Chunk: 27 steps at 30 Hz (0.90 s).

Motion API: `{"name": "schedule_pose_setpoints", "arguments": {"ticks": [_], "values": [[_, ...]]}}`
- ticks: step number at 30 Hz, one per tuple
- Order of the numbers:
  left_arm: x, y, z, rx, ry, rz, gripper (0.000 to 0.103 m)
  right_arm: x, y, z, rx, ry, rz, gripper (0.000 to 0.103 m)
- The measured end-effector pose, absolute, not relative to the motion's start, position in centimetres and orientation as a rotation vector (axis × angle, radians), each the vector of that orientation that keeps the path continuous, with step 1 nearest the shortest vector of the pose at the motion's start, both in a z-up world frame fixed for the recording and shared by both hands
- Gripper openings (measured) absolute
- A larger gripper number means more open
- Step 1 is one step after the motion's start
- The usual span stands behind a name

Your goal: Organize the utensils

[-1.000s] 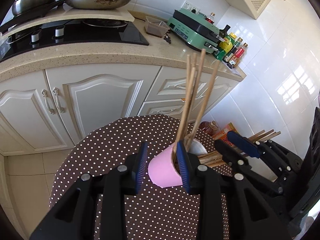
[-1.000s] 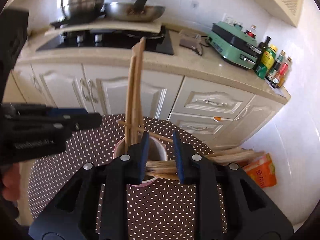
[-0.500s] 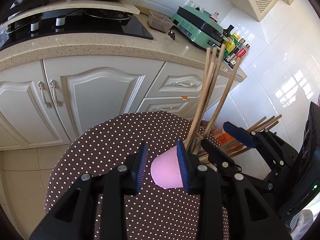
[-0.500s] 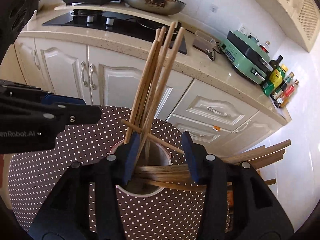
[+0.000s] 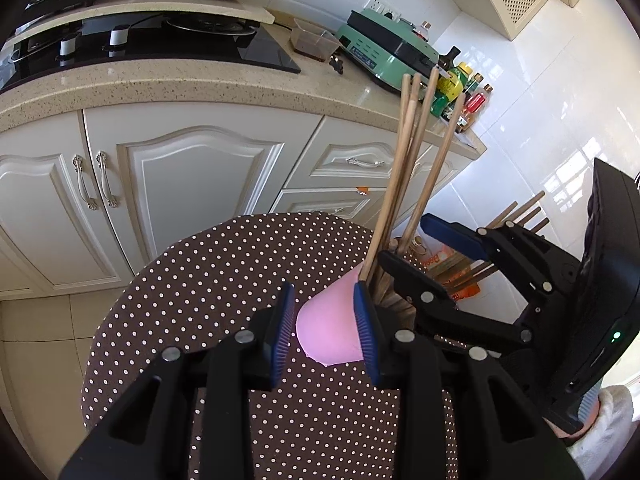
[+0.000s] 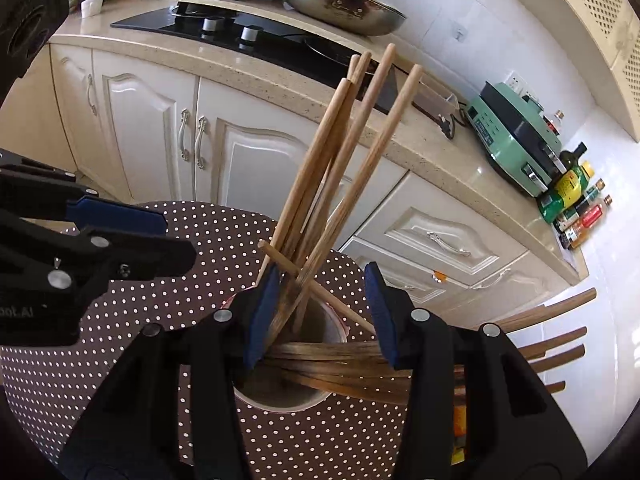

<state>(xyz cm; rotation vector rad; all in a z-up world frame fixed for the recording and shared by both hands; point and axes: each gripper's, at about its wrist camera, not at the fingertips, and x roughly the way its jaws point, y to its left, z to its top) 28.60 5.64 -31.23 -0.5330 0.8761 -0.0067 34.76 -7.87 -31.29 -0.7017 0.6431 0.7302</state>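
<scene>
Right wrist view: my right gripper [image 6: 320, 316] has just opened; loose wooden chopsticks [image 6: 340, 364] lie crosswise between its pads, over the cup mouth. More round sticks [image 6: 348, 152] stand tilted inside. My left gripper [image 5: 324, 328] clamps the smooth pink cup [image 5: 328, 330] on the polka-dot table [image 5: 208, 280].

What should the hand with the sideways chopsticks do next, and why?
Probably tip the right gripper so its bundle of brown wooden chopsticks points down into the pink cup. They lie crosswise over its rim, jaws just loosened around them, while the left gripper steadies the cup.
</scene>
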Motion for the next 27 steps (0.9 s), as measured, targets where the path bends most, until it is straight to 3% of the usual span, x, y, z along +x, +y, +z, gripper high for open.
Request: {"name": "schedule_pose_setpoints", "arguments": {"ticks": [10, 16, 27], "values": [[28.3, 5.3, -31.5, -0.552, 0.876, -0.014, 0.030, 31.1, -7.5, -29.7, -0.784, 0.408, 0.695, 0.042], [27.8, 5.7, -31.5, -0.568, 0.873, 0.006, 0.030, 31.3, -7.2, -30.1, -0.807, 0.422, 0.707, 0.041], [25.8, 7.4, -32.0, -0.604, 0.858, 0.062, 0.030, 29.9, -5.8, -32.1, -0.947, 0.360, 0.743, 0.029]]}}
